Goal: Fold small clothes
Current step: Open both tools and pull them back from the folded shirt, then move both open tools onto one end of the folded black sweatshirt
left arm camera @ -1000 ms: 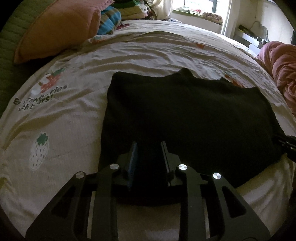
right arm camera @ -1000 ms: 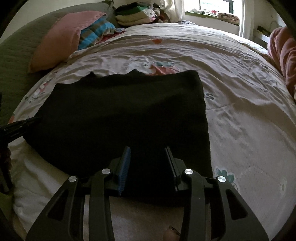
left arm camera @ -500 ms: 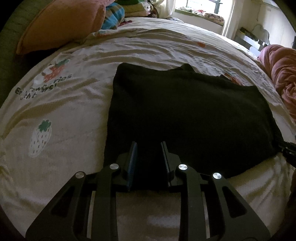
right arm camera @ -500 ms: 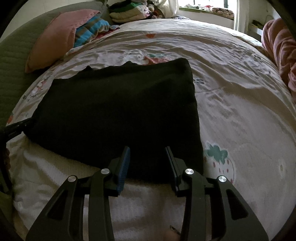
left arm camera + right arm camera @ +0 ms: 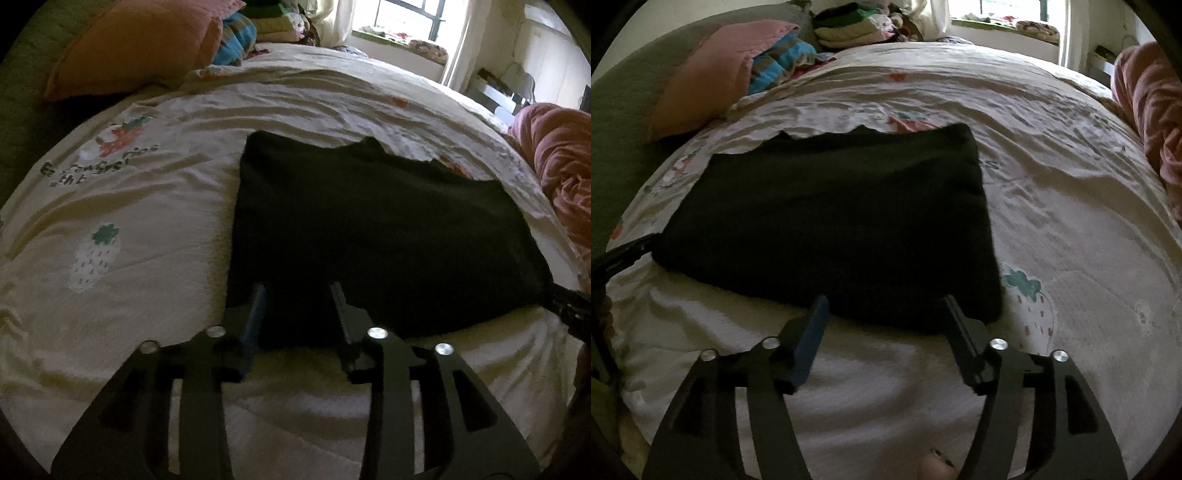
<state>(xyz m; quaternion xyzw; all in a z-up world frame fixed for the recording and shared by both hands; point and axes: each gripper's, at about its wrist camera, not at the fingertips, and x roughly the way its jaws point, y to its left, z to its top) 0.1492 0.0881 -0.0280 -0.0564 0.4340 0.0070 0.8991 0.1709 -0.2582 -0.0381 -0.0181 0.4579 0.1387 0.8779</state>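
My two claws, left point(image 5: 297, 291) and right point(image 5: 884, 301), have just spread apart, releasing the black garment point(image 5: 831, 218), now folded mid-frame.

Dim room, bright window point(image 5: 402, 22) glare, fisheye warping

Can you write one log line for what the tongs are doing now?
left tongs: open at black garment near edge | right tongs: open, same edge | garment flat on bedsheet

Left gripper point(image 5: 299, 291) low, level, jaws parted. Right gripper point(image 5: 884, 304) low, level, jaws spread wider.
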